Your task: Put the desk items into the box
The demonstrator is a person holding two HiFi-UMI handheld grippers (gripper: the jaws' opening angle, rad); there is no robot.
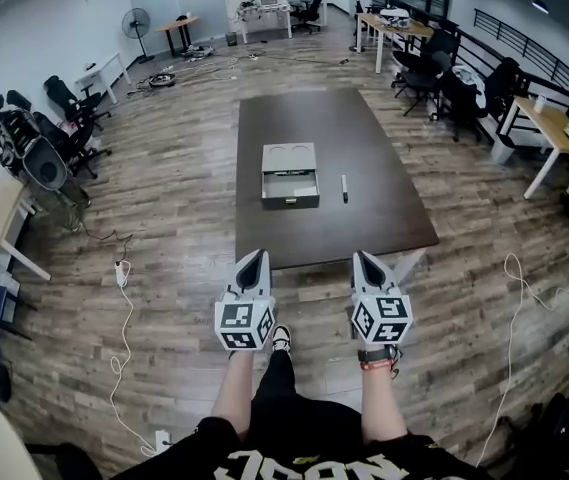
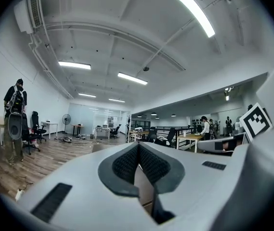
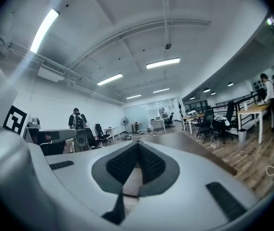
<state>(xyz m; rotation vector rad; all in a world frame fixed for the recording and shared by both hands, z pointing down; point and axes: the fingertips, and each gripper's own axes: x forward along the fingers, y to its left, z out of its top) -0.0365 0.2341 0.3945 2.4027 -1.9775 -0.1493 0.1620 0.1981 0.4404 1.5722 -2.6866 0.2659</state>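
Observation:
On the dark brown table an open grey box sits near the middle, its lid laid back. A black pen lies just right of the box. My left gripper and right gripper hang side by side short of the table's near edge, pointing toward it. Both are shut with nothing between the jaws. In the left gripper view the left gripper tips meet, and in the right gripper view the right gripper tips meet too; both look level across the room.
Wooden floor surrounds the table. Office chairs and a person stand at the left, desks and chairs at the right and back. White cables trail on the floor at left and right. My legs are below the grippers.

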